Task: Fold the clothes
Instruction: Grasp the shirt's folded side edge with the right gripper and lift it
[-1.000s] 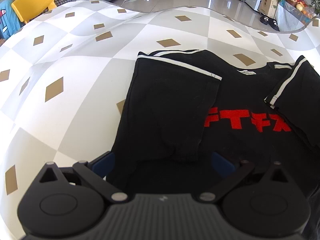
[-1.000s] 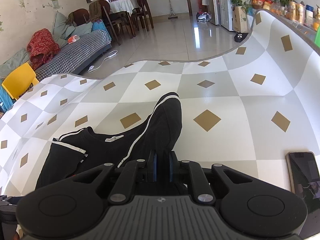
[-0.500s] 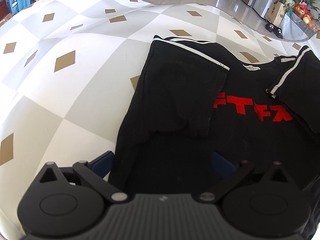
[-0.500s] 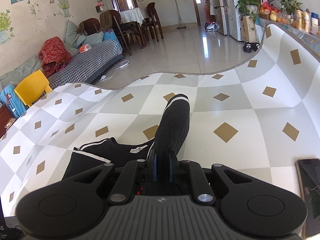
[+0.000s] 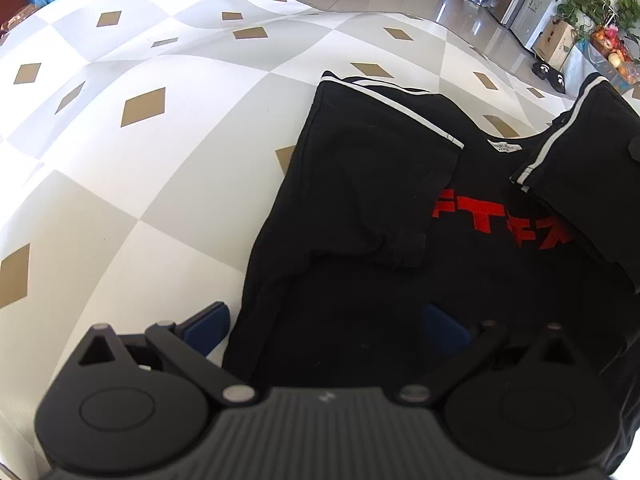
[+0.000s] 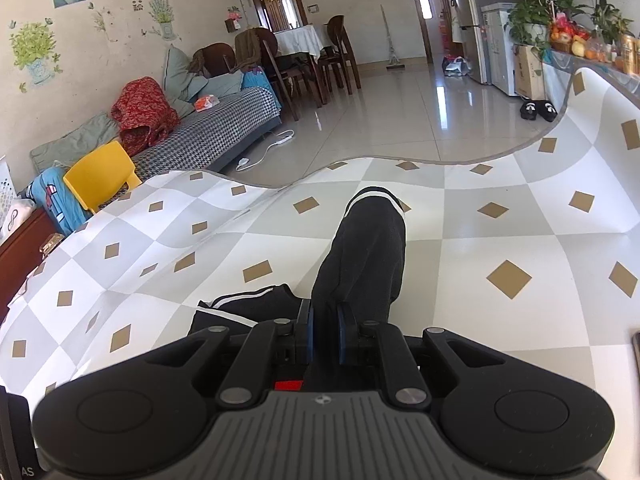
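- Nearest to us, the right tongs point(image 6: 324, 336) are pinched nearly shut on a fold of the black T-shirt point(image 5: 360, 208); its sleeve point(image 6: 366, 248) rises straight ahead of the tips, off the tabletop point(image 6: 500, 240).
- The left tongs point(image 5: 326, 326) stand wide open and hold nothing; the shirt's lower body lies flat between the two blue pads point(image 5: 208, 326), but they do not press on it.
- Just beyond the left tongs, one sleeve point(image 5: 372, 168) is already folded inward over the shirt's body, its white stripe facing away from us.
- Farther ahead and to the right of the left tongs we see the red lettering point(image 5: 500, 220) and the neck label point(image 5: 505, 146), with the lifted sleeve hanging over them.
- We judge the main risk to be the thin pinch: if the fabric slips from the right tongs, the sleeve will drop crooked across the lettering.
- With nothing pinning the body, a pull on the sleeve could drag the whole shirt and undo the folded side.
- Farthest off, the patterned cloth's edge point(image 6: 400, 160) rises in a wave; a sliding shirt could bunch there.
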Demonstrator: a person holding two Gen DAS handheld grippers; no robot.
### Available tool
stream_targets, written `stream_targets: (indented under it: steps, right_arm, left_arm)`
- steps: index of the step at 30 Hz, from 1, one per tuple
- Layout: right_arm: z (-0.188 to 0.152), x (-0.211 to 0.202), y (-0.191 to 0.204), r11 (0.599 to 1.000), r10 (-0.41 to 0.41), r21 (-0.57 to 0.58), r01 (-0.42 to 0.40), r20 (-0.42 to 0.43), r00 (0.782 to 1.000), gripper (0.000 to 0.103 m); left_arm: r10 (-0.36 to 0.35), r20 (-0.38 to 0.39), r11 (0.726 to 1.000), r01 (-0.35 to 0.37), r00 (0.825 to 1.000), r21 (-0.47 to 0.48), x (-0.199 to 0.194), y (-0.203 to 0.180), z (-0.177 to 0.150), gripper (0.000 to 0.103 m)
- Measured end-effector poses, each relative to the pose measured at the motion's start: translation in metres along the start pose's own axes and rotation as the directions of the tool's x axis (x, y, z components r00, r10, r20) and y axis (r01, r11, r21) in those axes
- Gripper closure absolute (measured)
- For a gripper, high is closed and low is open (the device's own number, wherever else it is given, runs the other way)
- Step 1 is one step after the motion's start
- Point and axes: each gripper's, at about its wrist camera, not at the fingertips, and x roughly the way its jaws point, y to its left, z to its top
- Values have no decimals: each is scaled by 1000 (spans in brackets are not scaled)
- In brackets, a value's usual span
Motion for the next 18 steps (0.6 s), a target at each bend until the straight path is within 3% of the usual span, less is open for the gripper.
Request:
stream_targets:
  steps: [6, 11, 18]
  right_arm:
    - [-3, 11, 30, 994, -3, -107, 3, 4, 1000, 91]
    - [-6, 21, 48, 979, -99, -179, 100, 12, 995, 92]
    - [-9, 24, 40, 954, -195, -227, 196, 30, 980, 92]
  left_arm:
    - [-10, 4, 1000, 10, 1000, -25, -3, 7, -3, 0]
    - [-27, 2, 999, 27, 1000, -34, -4, 11, -2, 0]
    - [-35, 1, 998, 35, 999, -48, -5, 14, -2, 0]
